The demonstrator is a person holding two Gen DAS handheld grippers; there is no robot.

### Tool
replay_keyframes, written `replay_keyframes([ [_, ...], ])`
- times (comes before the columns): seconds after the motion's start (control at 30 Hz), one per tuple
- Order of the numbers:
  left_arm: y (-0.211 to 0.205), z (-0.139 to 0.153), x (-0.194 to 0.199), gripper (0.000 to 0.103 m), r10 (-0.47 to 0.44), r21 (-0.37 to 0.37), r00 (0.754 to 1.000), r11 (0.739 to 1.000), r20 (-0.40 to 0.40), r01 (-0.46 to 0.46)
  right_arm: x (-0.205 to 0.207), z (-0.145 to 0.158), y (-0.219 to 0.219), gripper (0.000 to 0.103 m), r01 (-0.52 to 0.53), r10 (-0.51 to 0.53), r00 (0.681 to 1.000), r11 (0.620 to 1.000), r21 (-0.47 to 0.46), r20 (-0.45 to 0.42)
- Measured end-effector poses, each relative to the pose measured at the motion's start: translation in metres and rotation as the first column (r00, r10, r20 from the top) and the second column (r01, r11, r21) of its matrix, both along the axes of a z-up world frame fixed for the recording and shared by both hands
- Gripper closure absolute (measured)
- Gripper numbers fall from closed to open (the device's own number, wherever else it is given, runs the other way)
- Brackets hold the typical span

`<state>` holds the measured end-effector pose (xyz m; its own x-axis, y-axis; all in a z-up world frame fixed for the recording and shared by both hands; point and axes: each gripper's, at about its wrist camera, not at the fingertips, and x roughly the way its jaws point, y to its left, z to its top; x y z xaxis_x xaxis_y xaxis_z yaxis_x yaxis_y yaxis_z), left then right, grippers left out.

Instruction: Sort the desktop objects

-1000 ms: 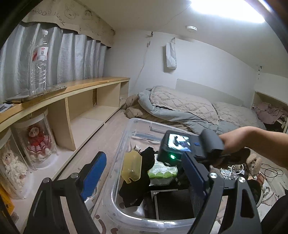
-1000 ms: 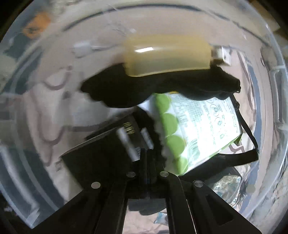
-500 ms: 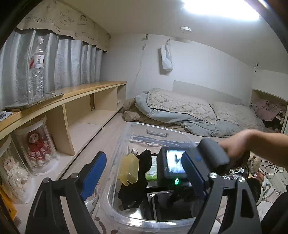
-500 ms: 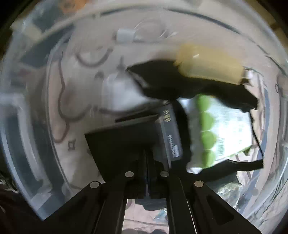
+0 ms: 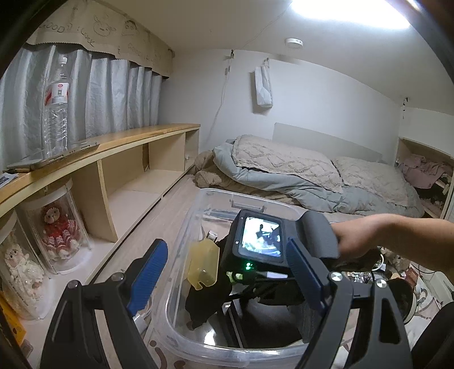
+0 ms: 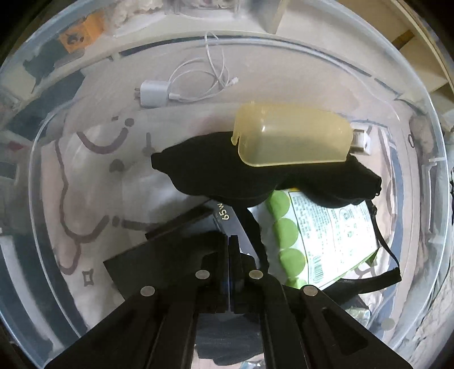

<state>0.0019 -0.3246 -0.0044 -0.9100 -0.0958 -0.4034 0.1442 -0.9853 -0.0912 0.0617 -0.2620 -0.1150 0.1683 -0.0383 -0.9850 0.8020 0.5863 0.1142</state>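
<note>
Room was bright; ceiling light (image 5: 349, 11) blew out top right. Both views sharp, fisheye-bent with dark corners. Glare streaked the bin (image 6: 37, 147) walls; its contents lay dimmer.

A tall water bottle (image 5: 55, 109) stands on a long wood shelf (image 5: 93, 147) by the grey curtains (image 5: 113, 96). Under the shelf, two dolls (image 5: 58, 230) sit in clear cases. A bed (image 5: 312, 176) with a rumpled grey blanket (image 5: 272, 181) is at the back. A white bag (image 5: 263, 88) hangs on the wall.
</note>
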Motion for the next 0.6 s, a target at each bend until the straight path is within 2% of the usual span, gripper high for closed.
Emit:
replay_keyframes([
  [0.13,-0.002,0.000,-0.001,0.017,0.002,0.008,1.000,1.000,-0.002,-0.002,-0.014,0.002,0.000,0.103,0.047,-0.047,0.999,0.999,-0.025,0.021],
  [0.23,-0.001,0.001,-0.001,0.017,-0.001,0.012,1.000,1.000,-0.004,0.001,-0.025,-0.021,-0.008,0.103,0.077,-0.076,0.997,0.997,0.017,-0.033],
  [0.4,0.001,-0.002,-0.006,0.017,-0.005,0.003,1.000,1.000,0.012,0.005,-0.018,-0.057,-0.017,0.103,0.047,-0.039,0.996,0.994,0.095,-0.081],
  [0.5,0.001,-0.004,-0.009,0.017,-0.007,0.001,1.000,1.000,0.023,0.007,-0.009,-0.067,-0.025,0.103,0.000,0.015,0.990,0.994,0.106,-0.141],
  [0.6,0.002,-0.005,-0.010,0.017,-0.008,0.002,1.000,1.000,0.023,0.008,0.003,-0.086,-0.026,0.103,-0.063,0.098,0.975,0.983,0.175,-0.198],
])
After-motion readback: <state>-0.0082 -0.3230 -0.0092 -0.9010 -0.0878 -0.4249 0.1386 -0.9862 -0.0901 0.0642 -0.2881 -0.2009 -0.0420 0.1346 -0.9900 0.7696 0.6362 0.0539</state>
